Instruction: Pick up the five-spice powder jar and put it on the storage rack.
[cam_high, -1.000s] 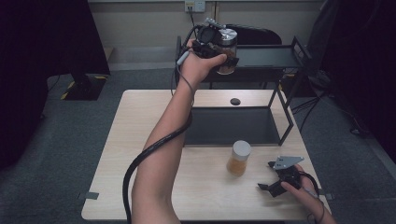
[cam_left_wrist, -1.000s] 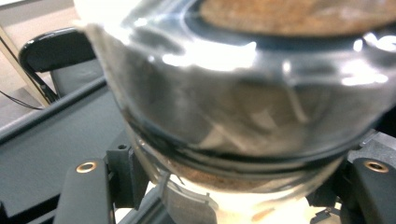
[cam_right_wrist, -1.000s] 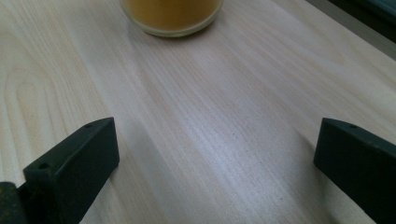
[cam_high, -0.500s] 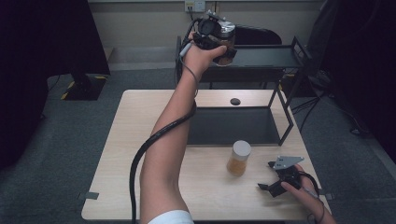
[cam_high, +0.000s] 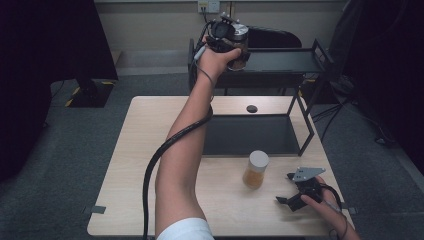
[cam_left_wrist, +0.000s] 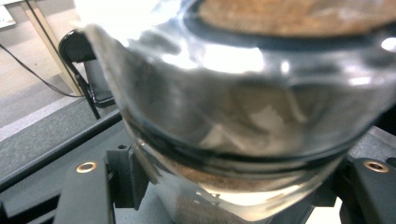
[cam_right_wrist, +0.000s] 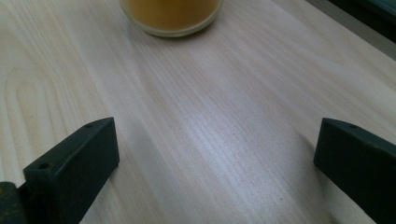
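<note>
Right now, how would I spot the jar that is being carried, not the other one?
Find the black shelf rising behind the wooden table. Above its top tier, the left gripper clamps a glass jar of brown powder. Its neighbour, the white-lidded jar, stands on the table.

Bare tabletop (cam_right_wrist: 210, 140) lies before the right claw (cam_right_wrist: 215, 154), up to the amber jar (cam_right_wrist: 170, 16).

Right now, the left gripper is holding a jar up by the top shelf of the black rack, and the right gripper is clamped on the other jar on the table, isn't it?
Not quite. The right gripper holds nothing: the right gripper view shows its jaws wide apart over bare table, with the orange-filled jar standing apart ahead. The rest holds: the left gripper grips a jar by the rack's top shelf.
</note>
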